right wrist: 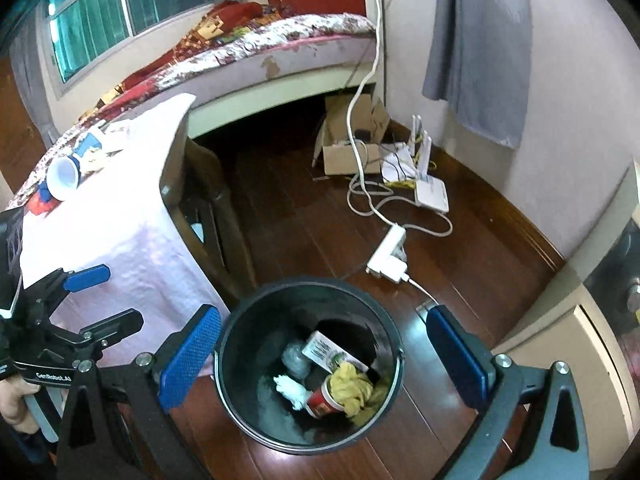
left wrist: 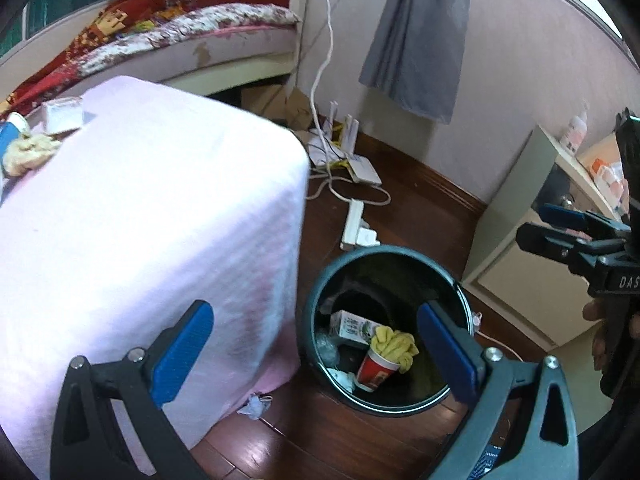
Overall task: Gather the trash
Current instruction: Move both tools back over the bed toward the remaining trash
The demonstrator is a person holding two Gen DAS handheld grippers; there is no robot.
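Both grippers, left gripper [left wrist: 316,350] and right gripper [right wrist: 324,356], gaped fully wide and empty above the black bin [right wrist: 240,360] at lower centre; a red cup [right wrist: 320,400] stuffed with yellow cloth [right wrist: 352,388] lay inside.

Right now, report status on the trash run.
Left gripper, right gripper open, empty. Red cup and yellow cloth in bin. Blue cup on table.
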